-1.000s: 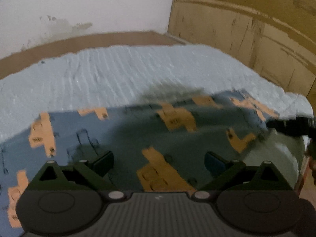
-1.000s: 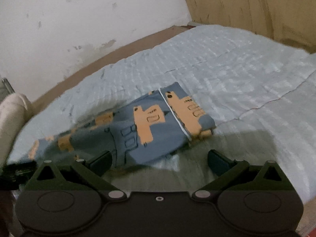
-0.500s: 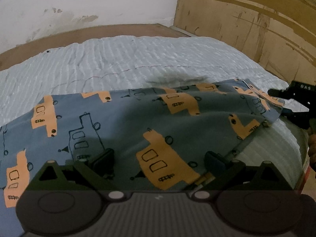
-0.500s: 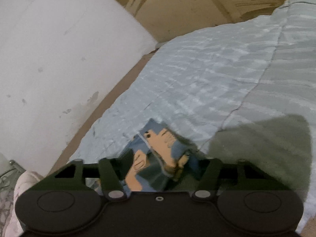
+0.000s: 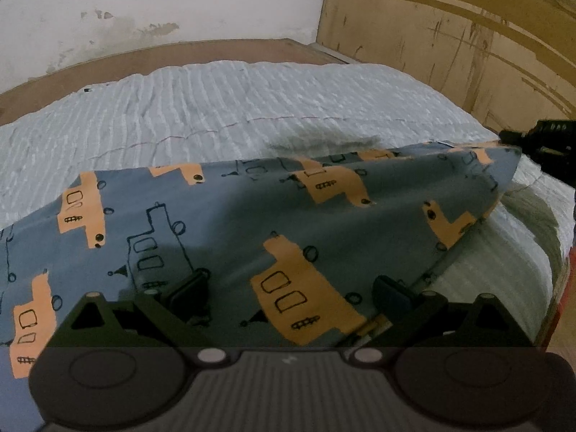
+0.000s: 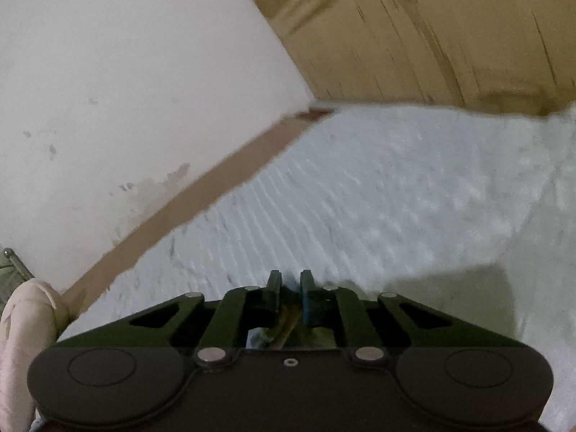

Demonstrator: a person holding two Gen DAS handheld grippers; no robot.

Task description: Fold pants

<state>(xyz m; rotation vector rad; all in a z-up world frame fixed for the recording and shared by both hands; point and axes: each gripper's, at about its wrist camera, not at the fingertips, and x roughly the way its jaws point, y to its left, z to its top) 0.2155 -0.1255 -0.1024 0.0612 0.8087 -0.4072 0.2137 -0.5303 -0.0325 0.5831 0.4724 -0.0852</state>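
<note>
Blue-grey cotton, printed with orange trucks and dark outline drawings, fills the gap between the jaws of the left gripper (image 5: 293,288). The pants (image 5: 252,223) spread out from there over the bed (image 5: 252,108), and the two dark fingers (image 5: 190,286) stand wide apart just above the cloth, clamped on nothing that shows. Whether their tips touch the fabric cannot be told.

The pants lie broad and mostly flat toward the left side of the bed. Toward the right side one corner is lifted off the bedcover and drawn taut into a point, with a shadow beneath it. At that raised corner the right gripper (image 5: 540,144) meets the cloth, seen from the left wrist as a dark shape at the frame's edge.

From the right wrist, the right gripper (image 6: 289,288) has its jaws drawn nearly together, pinched on a thin bunch of the pants (image 6: 282,324); only a sliver of blue and orange fabric shows between and below the fingers.

The bed wears a pale blue ribbed cover with a brown wooden frame beyond it. Behind the bed stands a scuffed white wall (image 5: 162,7), and a wooden headboard (image 5: 450,36) rises at the bed's right end.
</note>
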